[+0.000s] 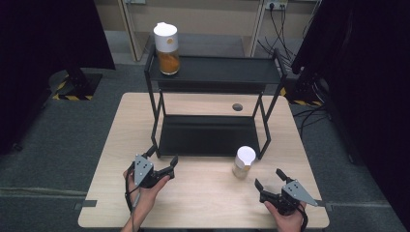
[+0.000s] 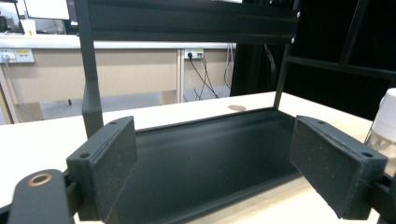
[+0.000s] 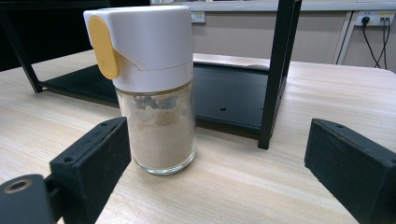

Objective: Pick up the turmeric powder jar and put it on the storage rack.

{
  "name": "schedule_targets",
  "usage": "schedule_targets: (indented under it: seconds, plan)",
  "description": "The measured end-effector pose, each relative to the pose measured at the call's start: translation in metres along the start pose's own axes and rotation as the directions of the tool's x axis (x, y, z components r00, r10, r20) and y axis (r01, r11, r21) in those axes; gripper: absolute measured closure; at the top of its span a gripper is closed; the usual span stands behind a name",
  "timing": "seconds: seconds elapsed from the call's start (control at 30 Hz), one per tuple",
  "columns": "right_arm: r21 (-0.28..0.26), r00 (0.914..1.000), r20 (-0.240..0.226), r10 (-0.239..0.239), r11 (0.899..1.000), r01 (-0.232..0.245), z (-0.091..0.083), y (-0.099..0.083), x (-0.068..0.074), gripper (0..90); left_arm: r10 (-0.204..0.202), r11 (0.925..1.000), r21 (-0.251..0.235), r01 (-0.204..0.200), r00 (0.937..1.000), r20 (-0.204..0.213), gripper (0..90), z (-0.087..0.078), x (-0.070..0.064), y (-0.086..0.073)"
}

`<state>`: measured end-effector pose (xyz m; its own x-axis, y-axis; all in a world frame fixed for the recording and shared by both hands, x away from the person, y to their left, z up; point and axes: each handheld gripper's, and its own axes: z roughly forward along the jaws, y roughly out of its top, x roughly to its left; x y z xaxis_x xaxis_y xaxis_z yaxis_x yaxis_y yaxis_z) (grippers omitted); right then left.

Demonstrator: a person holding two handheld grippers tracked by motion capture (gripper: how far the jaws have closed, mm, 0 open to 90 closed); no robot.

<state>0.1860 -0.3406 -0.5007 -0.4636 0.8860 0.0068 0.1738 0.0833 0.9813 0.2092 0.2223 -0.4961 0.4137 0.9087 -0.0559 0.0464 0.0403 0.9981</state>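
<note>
A glass spice jar [image 3: 156, 88] with a white cap is seen upright on the table [image 1: 203, 203], just in front of the black rack [image 1: 212, 96] — near its front right leg. The right gripper [image 1: 269, 180] is held near the jar, jaws spread wide, nothing gripped. The left gripper [image 1: 163, 158], also wide and empty, is faced at the rack's lower shelf [image 2: 205, 154] — there the jar [image 2: 385, 126] is cut off by the frame edge. A second jar [image 1: 167, 49] is seen on the rack's top shelf.

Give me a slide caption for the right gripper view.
Open right gripper faces a white-capped glass spice jar standing on the wooden table beside the black rack.
</note>
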Motion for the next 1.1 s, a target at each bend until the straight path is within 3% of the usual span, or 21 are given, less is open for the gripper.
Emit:
schedule_targets:
  seconds: [0.5, 0.67, 1.1]
  plan:
    - [-0.001, 1.0000, -0.002, 0.000, 1.000, 0.000, 0.000, 0.000, 0.000, 7.5, -0.005, 0.9981, 0.061, 0.007, 0.9998, -0.019, 14.3, 0.000, 0.000, -0.022]
    - [-0.003, 1.0000, -0.002, 0.002, 1.000, -0.002, 0.000, -0.001, 0.000, 7.5, -0.025, 0.9949, 0.098, 0.027, 0.9995, -0.017, 14.2, 0.001, 0.003, -0.028]
    - [0.001, 1.0000, 0.000, -0.001, 1.000, 0.001, 0.000, 0.000, 0.000, 7.4, -0.012, 0.9942, 0.107, 0.013, 0.9999, -0.002, 13.5, 0.002, 0.002, -0.026]
